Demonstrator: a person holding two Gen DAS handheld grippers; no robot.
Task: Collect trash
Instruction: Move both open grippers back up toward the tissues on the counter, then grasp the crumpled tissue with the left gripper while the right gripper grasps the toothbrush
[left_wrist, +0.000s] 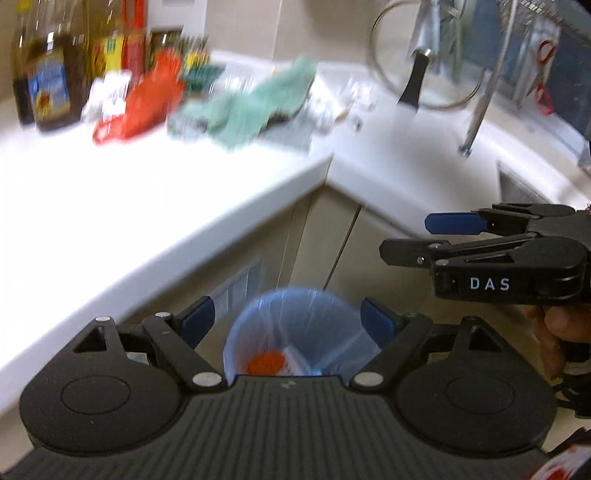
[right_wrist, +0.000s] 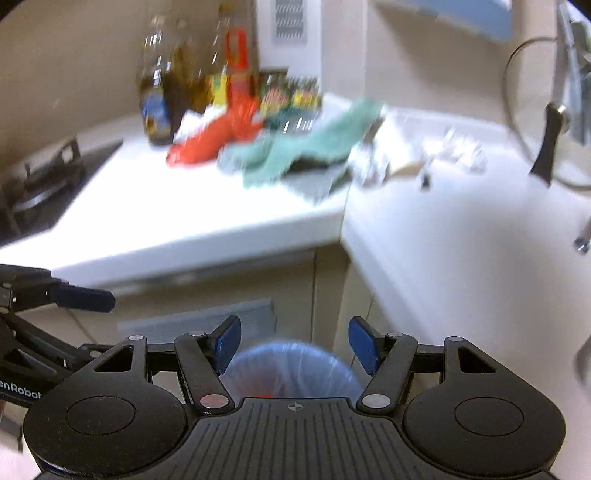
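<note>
Your left gripper (left_wrist: 287, 320) and right gripper (right_wrist: 294, 344) both hang with jaws spread and empty over the blue-lined round trash bin (left_wrist: 301, 334); orange scrap (left_wrist: 266, 363) lies inside, while a crumpled red wrapper (right_wrist: 218, 136) sits on the white countertop (right_wrist: 184, 221).

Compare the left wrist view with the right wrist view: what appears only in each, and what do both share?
Only the left wrist view shows the orange item lying clearly inside the bin, and the hand holding the right gripper.

Only the right wrist view shows the stove at the far left of the counter.

Both show the blue-lined trash bin on the floor below the open grippers, the white countertop, the green cloth, the red bag, the bottles and the glass lid.
</note>
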